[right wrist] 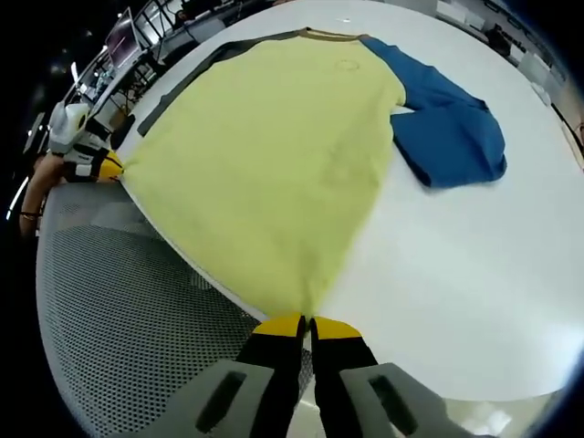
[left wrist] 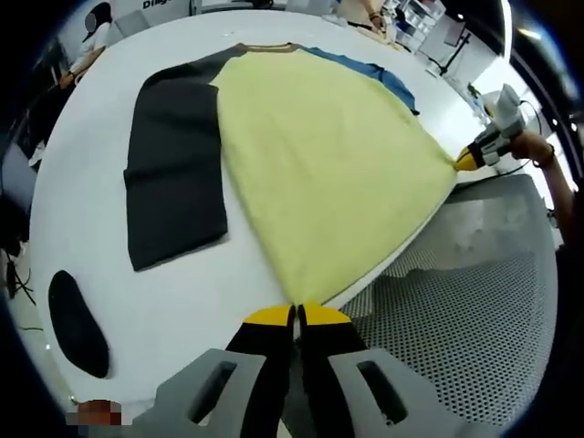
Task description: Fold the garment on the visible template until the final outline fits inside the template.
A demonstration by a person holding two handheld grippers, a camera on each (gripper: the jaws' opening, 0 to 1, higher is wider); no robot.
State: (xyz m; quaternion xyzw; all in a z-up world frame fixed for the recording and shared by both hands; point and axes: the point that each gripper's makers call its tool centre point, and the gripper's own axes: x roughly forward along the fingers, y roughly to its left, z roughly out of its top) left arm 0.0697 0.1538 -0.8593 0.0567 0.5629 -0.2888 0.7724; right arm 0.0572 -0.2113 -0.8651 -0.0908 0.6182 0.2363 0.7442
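Two grippers clamped on hem corners of yellow-bodied knit shirt point(left wrist: 319, 173): left gripper point(left wrist: 295, 315) on one corner, right gripper point(right wrist: 305, 322) on other, jaws together on fabric. Shirt lies flat on white round surface point(left wrist: 182, 301), long axis from hem at near edge to collar far side. Black sleeve point(left wrist: 173, 169) spread flat, blue sleeve point(right wrist: 447, 128) folded. Hem overhangs surface edge above grey perforated mat point(left wrist: 465, 319). Open white surface beside both sleeves. Black oval patch point(left wrist: 78, 324) near edge.
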